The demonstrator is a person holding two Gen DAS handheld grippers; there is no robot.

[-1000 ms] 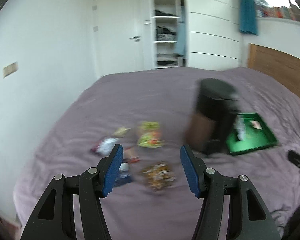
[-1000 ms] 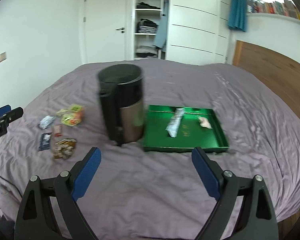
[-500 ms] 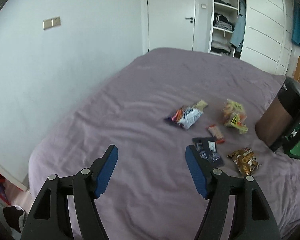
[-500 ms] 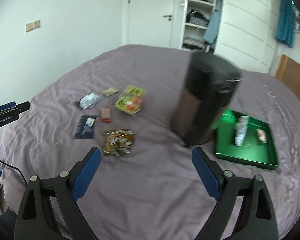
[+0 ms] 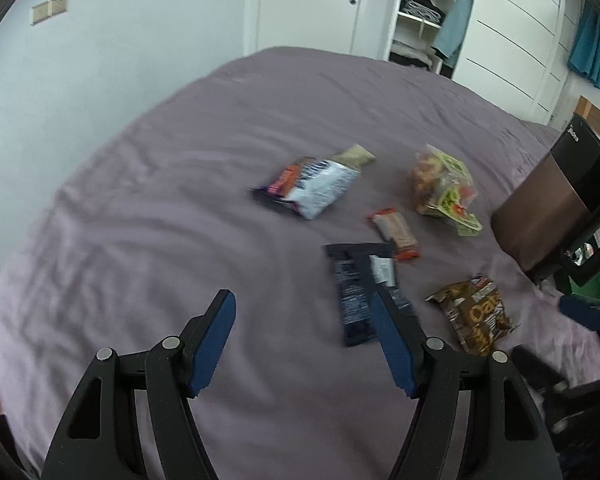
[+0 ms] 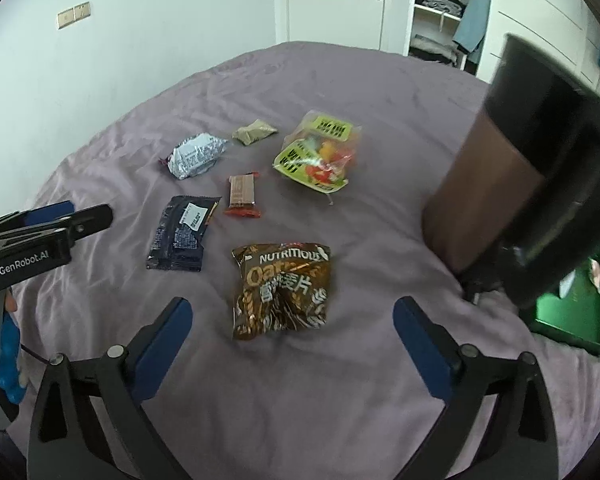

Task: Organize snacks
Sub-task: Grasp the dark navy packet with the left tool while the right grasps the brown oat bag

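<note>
My right gripper [image 6: 292,344], wide open and empty, hovered just short of the oat bag [image 6: 282,290], nearer than my left.

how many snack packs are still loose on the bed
6: oat bag nearest the right tool, dark packet, small bar, silver pack, tan sachet, green candy bag. The appliance may hide more.

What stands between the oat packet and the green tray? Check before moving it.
The tall brown-and-black appliance stands on the bed between the oat packet and the green tray, hiding part of the tray. The right gripper has a clear path to the packet.
</note>
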